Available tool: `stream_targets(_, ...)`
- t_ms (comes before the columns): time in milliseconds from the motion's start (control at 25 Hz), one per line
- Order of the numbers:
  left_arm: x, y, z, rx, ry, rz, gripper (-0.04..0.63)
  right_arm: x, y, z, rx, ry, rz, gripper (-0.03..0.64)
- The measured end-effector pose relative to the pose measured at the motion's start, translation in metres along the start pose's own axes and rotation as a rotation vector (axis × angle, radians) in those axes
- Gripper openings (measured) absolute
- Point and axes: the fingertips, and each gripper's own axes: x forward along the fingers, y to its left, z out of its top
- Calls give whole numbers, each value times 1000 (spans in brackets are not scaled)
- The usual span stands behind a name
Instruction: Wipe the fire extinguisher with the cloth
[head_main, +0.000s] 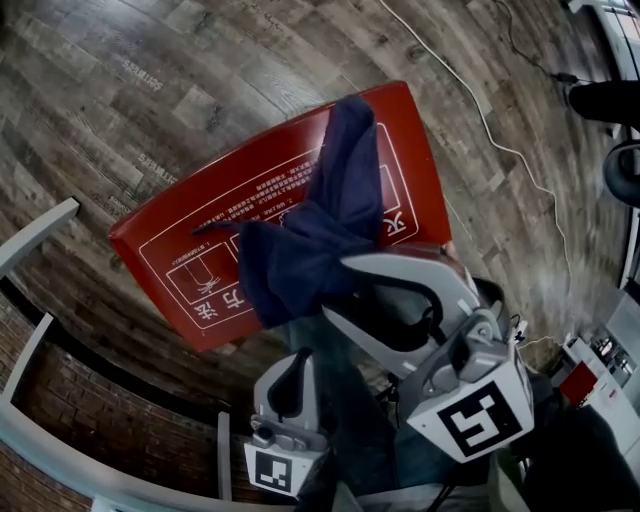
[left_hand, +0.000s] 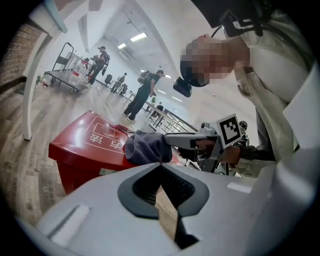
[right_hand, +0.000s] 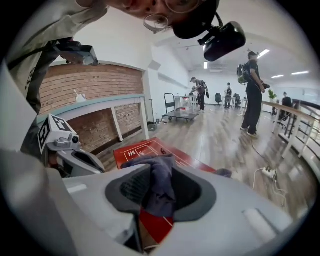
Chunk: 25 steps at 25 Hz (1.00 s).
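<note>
**Fire extinguisher box, cloth on lid, right gripper pinching**

Fire extinguisher box (head_main: 190, 235) is red and lies flat on the wood floor (head_main: 150, 80). No extinguisher itself is in sight. The dark blue cloth (head_main: 325, 215) drapes across the lid. Right gripper (head_main: 340, 288), at the box's near edge, is clamped on the bunched cloth end. Left gripper (head_main: 290, 368) is off the box, jaws together, empty. The cloth looks soft, limp and light, so keep hold of the bunch. The lid looks stiff and smooth and likely won't shift.

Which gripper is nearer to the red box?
Right. The right gripper holds the cloth at the near edge of the red box; the left gripper hangs short of it, empty.
</note>
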Motion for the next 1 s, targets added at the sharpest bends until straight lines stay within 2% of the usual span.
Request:
stream_targets(160, -3, 4, 6, 6, -4, 6, 6, -10, -2, -9, 35, 42, -19, 118)
stream_targets(320, -6, 8, 10, 9, -15, 13, 6, -21, -13, -34, 81, 141, -89, 129)
stream_targets(560, -9, 9, 19, 16, -27, 23, 6, -32, -32, -32, 128, 104, -171, 129)
stream_targets(680, -11, 14, 26, 21, -38, 41, 6, -28, -41, -43, 97, 170, -236, 124)
stream_targets(760, -16, 18, 28, 23, -46, 57, 6, -14, -31, -51, 26, 231, -223, 110)
stream_targets(880, -21, 25, 28, 31, -54, 82, 6, 20, -15, -36, -155, 254, -154, 96)
stream_targets(1000, -23, 26, 27, 27, -56, 93, 6, 61, -2, -6, -187, 220, -18, 83)
